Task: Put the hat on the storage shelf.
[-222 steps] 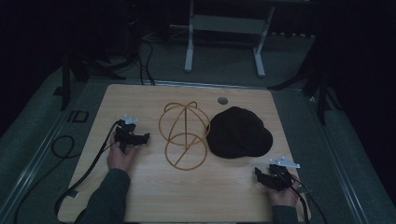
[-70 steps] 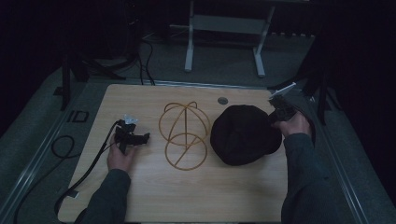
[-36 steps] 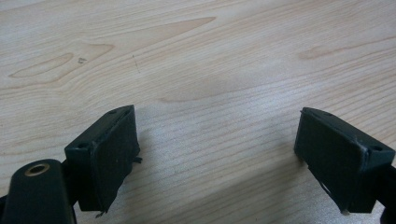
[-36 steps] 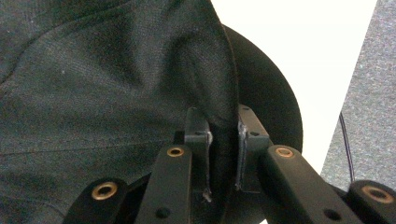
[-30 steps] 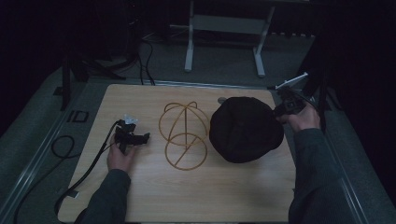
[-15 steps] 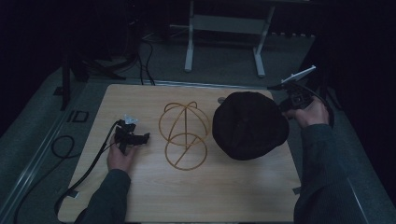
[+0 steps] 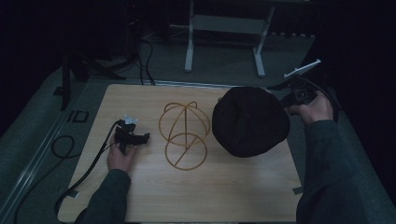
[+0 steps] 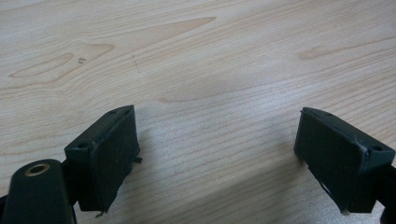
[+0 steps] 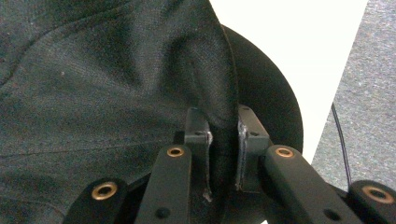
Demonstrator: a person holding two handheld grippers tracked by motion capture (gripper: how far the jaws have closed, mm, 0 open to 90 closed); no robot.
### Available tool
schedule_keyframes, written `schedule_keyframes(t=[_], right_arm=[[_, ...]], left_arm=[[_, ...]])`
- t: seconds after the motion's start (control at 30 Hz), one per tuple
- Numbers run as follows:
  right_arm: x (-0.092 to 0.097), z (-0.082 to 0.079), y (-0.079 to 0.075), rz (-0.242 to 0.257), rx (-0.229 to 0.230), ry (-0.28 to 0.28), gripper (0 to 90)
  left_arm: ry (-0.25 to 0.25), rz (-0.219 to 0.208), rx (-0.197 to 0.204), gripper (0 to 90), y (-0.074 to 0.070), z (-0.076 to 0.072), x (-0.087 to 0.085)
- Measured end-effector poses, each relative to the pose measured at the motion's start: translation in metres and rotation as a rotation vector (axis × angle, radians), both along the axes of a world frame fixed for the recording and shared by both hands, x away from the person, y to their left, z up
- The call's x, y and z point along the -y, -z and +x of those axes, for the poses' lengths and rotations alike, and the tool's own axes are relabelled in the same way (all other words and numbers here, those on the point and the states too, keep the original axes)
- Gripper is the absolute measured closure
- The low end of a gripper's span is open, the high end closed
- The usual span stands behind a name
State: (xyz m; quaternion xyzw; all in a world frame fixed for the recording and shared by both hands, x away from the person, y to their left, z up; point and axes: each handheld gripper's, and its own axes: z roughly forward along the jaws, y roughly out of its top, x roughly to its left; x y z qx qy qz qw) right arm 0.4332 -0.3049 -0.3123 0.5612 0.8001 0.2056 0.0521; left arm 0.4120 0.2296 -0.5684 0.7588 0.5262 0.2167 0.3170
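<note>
So on my feed the right gripper (image 7: 288,97) is clamped down on the black hat (image 7: 250,121), both pads pinching a fold of the fabric at its edge, which I can see really clearly in the right gripper view where the cloth (image 9: 116,84) runs straight up between the two jaws. From the high view the hat is tipped up off the table (image 7: 224,196) on its right side, hanging from that grip near the table's right edge, with its lower left part down by the wood, though I can't tell if it's actually touching. The hat's hollow side faces away from me, so I can't say if there's anything in it. Just left of it sits the wire hat stand (image 7: 184,133), a gold-coloured dome of thin hoops on a round ring base, standing upright around the middle of the table, and the frame is bare with just the wood showing through. Hat and stand look just beside each other, maybe barely apart. Over on the left, the left gripper (image 7: 135,138) rests low by the table surface in my left hand (image 7: 120,156), well apart from the stand, jaws spread wide with only wood grain between them in the left gripper view (image 8: 217,154). Its cable (image 7: 88,168) trails off the near left corner.
</note>
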Motion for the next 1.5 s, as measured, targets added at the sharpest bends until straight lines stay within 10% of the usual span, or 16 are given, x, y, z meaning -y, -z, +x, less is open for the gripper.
schedule_keyframes(t=[1.5], right_arm=[[-0.019,0.002,-0.024,0.134,0.013,-0.073,78.7]], left_arm=[[0.0,-0.001,0.001,13.2,0.0,0.0,0.0]])
